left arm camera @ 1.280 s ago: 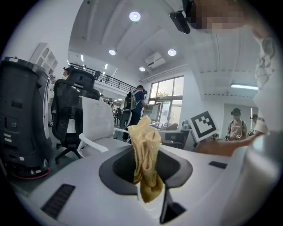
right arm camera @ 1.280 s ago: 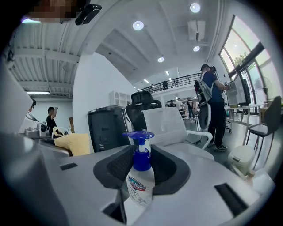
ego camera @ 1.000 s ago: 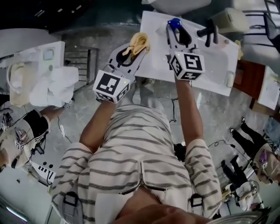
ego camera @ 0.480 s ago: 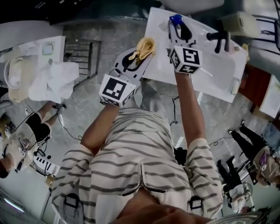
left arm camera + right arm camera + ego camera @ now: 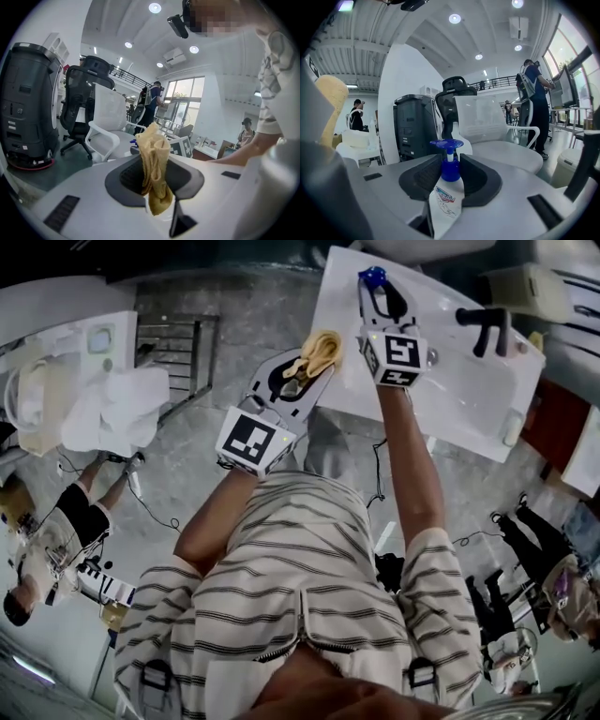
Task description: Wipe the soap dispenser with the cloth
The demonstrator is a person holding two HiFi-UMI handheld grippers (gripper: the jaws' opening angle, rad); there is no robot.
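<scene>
Yellow crumpled cloth (image 5: 153, 150) pinched in left tongs (image 5: 156, 174), blue-capped plastic soap dispenser (image 5: 446, 199) clamped in right tongs (image 5: 449, 171)

Left tool (image 5: 312, 360), right tool (image 5: 377, 287) (both clamped)

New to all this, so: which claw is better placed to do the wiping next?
The left claw: it grips the yellow cloth, near the soap dispenser clamped in the right claw.

Open-plan office or lab workspace. A black mesh office chair (image 5: 82, 101) stands on a grey floor (image 5: 56, 168), a white chair (image 5: 110, 129) just beside it. Above the black chair are round recessed ceiling lights (image 5: 154, 7) and a wall air conditioner (image 5: 174, 56); beyond it, tall windows (image 5: 185, 105), a railed upper walkway (image 5: 126, 77) and a standing person (image 5: 152, 101).
</scene>
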